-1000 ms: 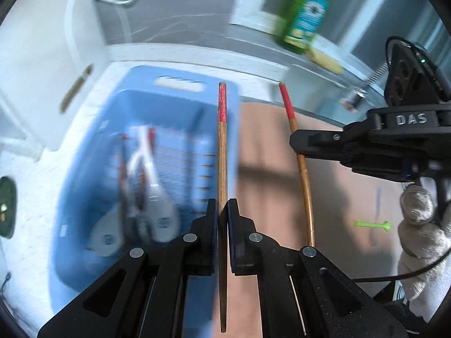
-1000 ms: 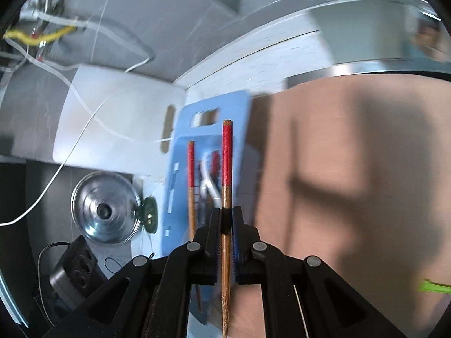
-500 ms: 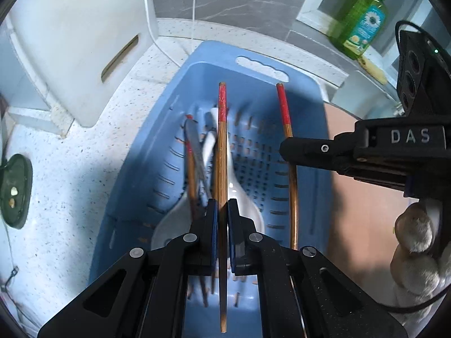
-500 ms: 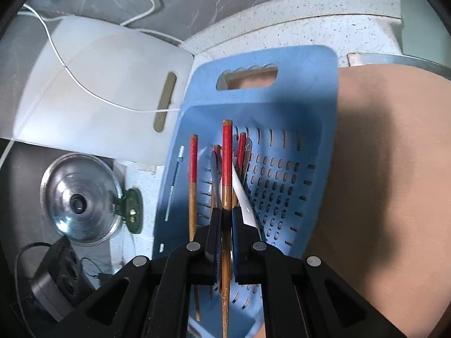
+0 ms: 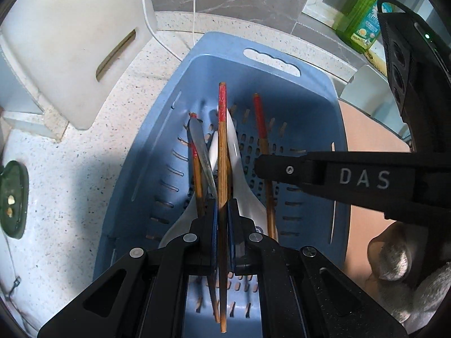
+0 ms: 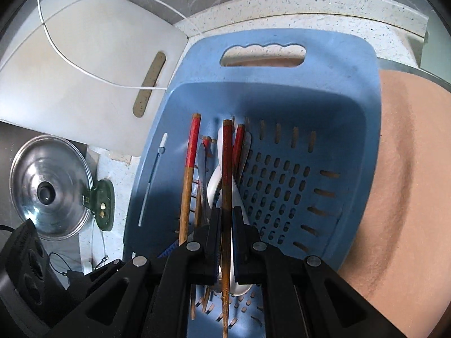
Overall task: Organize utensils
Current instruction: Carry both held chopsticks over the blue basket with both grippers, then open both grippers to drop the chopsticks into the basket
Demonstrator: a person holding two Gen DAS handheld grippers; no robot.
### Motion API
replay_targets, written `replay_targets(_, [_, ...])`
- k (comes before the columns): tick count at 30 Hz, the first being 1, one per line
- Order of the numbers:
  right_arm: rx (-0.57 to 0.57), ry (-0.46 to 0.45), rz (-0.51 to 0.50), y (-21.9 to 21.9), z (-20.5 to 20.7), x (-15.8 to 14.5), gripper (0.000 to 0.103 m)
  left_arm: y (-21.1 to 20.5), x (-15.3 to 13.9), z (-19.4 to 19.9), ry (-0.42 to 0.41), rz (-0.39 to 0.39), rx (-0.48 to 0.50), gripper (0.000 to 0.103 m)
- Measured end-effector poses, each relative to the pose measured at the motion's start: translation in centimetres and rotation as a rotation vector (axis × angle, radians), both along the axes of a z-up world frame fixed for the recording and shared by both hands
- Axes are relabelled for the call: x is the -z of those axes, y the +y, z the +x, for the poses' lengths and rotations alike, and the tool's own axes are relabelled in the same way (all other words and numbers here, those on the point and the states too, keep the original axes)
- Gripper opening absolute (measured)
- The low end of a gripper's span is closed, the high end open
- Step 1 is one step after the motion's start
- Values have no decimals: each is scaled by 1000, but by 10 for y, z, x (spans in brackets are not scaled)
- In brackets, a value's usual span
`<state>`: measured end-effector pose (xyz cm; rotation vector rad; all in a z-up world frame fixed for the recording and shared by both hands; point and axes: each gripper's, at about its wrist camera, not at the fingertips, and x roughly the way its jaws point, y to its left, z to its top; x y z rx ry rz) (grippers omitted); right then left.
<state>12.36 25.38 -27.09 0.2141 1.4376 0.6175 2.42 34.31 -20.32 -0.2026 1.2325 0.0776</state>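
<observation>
My left gripper (image 5: 222, 207) is shut on a wooden chopstick with a red tip (image 5: 222, 152) and holds it low inside the blue slotted basket (image 5: 310, 90). My right gripper (image 6: 227, 215) is shut on a second red-tipped chopstick (image 6: 227, 166), close to the right of the first one. In the left wrist view the right gripper's finger (image 5: 282, 167) reaches in from the right with its chopstick (image 5: 260, 125). White spoons (image 5: 239, 180), a metal blade (image 5: 200, 149) and more chopsticks lie in the basket under both.
A white cutting board (image 6: 84, 70) with a white cable over it leans left of the basket. A steel pot lid (image 6: 48, 188) lies at the lower left. A tan board (image 6: 408, 169) borders the basket's right side. A green soap bottle (image 5: 363, 19) stands behind. A gloved hand (image 5: 394, 253) shows at the right.
Both grippers have moved from over the tan board to over the blue basket and come down into it, each still holding its chopstick.
</observation>
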Motion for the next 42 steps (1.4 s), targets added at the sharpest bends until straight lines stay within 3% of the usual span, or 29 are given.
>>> replay_targets(32, [-99,-46,-73,17,6,4,7,8,16,11,32,3,-52,6])
replay_targets(34, [-106,-50,-75,16,6,3,16,8,15,11,31,5,-60,8])
replay_targets(42, [-131,-119,-62,11,0,-14,28,10,5,-1,14,16,-87,9])
